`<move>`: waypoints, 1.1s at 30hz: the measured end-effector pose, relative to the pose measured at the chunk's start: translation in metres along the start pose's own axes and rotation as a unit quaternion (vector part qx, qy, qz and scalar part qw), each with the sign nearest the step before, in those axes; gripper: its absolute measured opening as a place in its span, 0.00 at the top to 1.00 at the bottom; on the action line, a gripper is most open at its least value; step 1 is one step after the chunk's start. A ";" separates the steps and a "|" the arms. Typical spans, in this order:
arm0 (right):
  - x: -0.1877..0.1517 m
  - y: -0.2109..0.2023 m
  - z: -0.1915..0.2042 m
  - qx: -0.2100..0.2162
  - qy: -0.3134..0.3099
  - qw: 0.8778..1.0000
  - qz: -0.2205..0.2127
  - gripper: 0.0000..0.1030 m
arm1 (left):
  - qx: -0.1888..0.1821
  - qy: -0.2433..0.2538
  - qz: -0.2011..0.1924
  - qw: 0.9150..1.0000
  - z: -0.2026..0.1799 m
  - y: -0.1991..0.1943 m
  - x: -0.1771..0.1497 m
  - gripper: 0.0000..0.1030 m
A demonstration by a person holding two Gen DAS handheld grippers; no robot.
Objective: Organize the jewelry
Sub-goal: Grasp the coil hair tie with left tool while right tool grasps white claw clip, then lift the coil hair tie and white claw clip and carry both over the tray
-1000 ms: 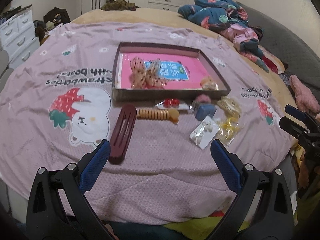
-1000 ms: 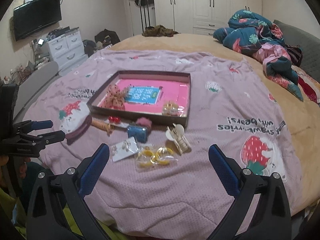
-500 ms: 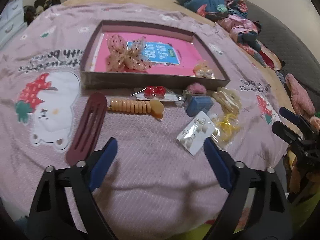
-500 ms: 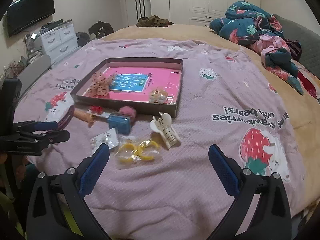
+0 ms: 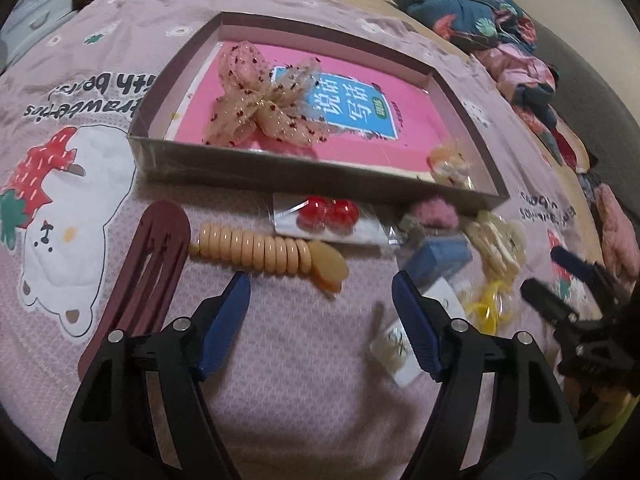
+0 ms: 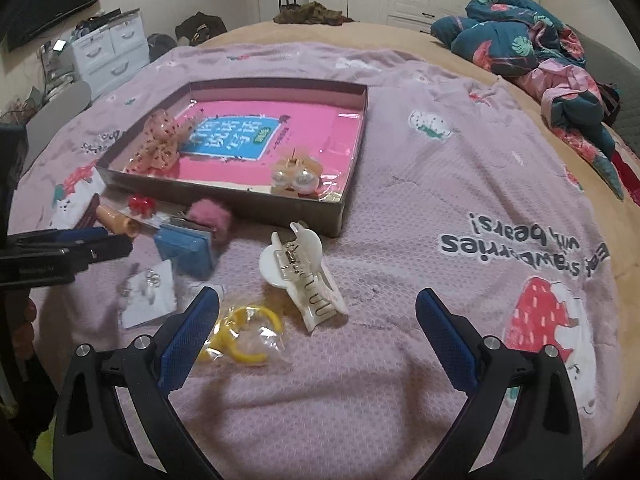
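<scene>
The jewelry lies spread on a pink bedspread (image 6: 440,184) on the bed, in front of a shallow box (image 5: 486,160) with a pink book (image 5: 408,100) lying flat inside. In the box sit a dotted bow (image 5: 264,100) at the left and a pearl clip (image 6: 294,176) at the near right corner. Just outside the box's near wall, from left to right in the left view, lie a maroon clip (image 5: 140,272), a peach beaded clip (image 5: 276,256) beside it, a red bead pair (image 5: 330,212) in a clear packet, a pink pompom (image 5: 434,212), a blue block (image 5: 438,256), and a cream claw clip (image 6: 300,272). Nearer the camera are a white earring card (image 6: 148,296) and yellow rings (image 6: 244,332) in a clear bag, the bag just beside the claw clip. The left tongs (image 5: 320,312) hang over the bedspread just short of the peach beaded clip, their blue pads (image 5: 224,320) apart and closing, with only cloth between them; the right pad overlaps the earring card in the picture. The right tongs (image 6: 316,332) stand wide apart above the bedspread, with the claw clip and the yellow rings near the left pad (image 6: 188,340), and nothing gripped. A heap of patterned bedding (image 6: 532,40) lies at the far right of the bed, and white drawers (image 6: 108,52) stand by the wall at the left.
</scene>
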State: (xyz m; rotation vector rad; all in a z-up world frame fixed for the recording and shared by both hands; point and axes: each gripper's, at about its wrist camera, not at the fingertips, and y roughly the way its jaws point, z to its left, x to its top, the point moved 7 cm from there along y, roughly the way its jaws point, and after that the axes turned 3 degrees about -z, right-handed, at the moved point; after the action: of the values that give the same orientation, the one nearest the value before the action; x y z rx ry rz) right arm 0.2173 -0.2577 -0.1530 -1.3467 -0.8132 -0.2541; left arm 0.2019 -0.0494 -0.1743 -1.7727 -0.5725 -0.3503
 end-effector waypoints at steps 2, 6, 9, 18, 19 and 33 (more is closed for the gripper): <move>0.001 0.004 0.000 0.003 0.002 1.000 0.000 0.05 | 0.003 -0.006 -0.003 1.000 0.000 0.002 0.002 0.38; 0.005 0.010 -0.002 0.008 0.008 1.000 0.001 0.10 | 0.020 -0.020 -0.007 1.000 0.008 0.003 0.003 0.58; 0.009 0.016 -0.001 0.017 0.009 1.000 0.005 0.17 | 0.025 -0.026 -0.010 0.999 0.015 0.002 0.003 0.75; 0.014 0.039 0.007 0.036 0.002 0.999 0.023 0.60 | 0.013 0.003 -0.005 1.000 0.008 -0.007 -0.003 0.94; 0.013 0.039 0.008 0.041 0.002 0.999 0.024 0.60 | 0.012 0.005 -0.006 1.000 0.007 -0.008 -0.003 0.95; 0.010 0.001 -0.001 0.025 0.017 0.999 -0.015 0.64 | -0.004 0.022 -0.018 1.000 0.006 -0.041 -0.012 0.95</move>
State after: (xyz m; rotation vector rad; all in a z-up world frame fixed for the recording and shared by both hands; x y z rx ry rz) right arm 0.2254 -0.2559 -0.1474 -1.2805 -0.8065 -0.2781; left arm 0.1691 -0.0380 -0.1490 -1.7603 -0.5731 -0.4161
